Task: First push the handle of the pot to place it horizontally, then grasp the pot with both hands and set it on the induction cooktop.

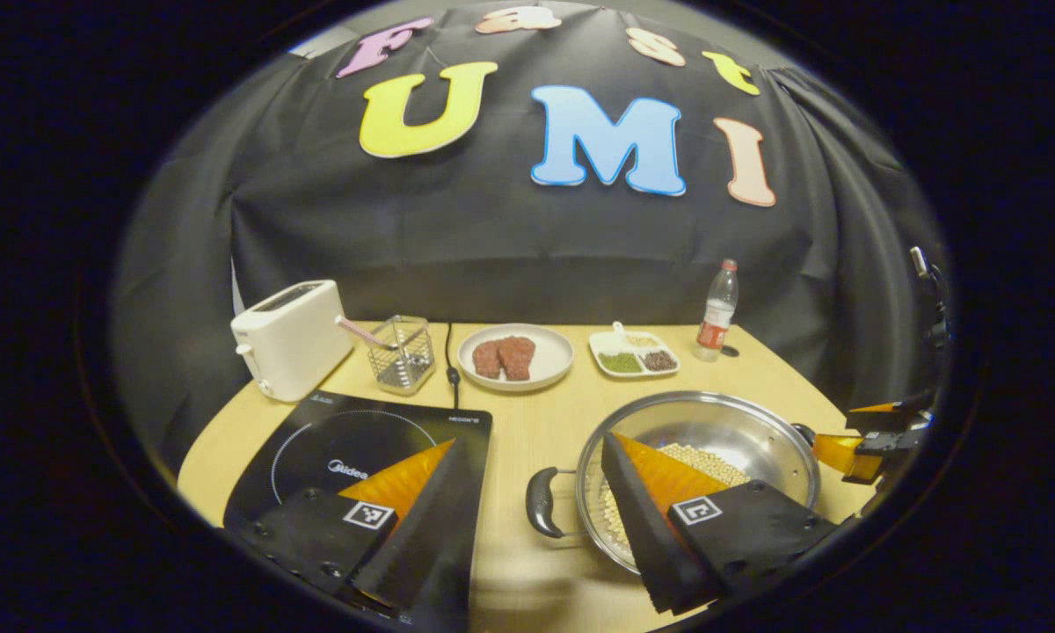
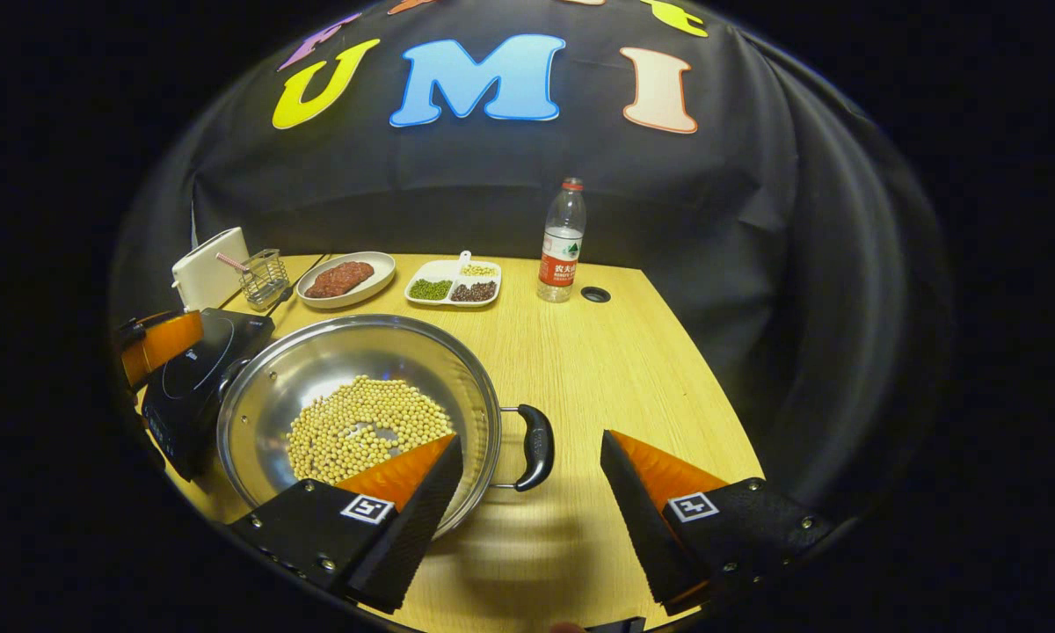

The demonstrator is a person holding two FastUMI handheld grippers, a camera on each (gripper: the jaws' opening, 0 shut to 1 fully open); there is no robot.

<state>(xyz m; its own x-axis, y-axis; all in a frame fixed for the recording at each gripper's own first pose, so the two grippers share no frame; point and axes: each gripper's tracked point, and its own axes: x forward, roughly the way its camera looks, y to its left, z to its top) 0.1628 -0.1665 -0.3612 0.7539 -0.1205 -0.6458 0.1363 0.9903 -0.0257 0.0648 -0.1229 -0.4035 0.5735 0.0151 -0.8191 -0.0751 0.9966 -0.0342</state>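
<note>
Straddling a black side handle (image 1: 541, 502) of the pot (image 1: 721, 422), the left gripper (image 1: 527, 453) hangs with jaws spread wide, gripping nothing; the induction cooktop (image 1: 316, 440) lies under its left finger. The right gripper (image 2: 532, 448), jaws likewise apart and empty, brackets the opposite handle (image 2: 534, 447) between its fingers.

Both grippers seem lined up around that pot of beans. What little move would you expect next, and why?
Probably both close on the handles. The left gripper is open with the pot's left handle between its fingers, and the right gripper is open around the right handle. The pot sits beside the induction cooktop, not yet on it.
</note>
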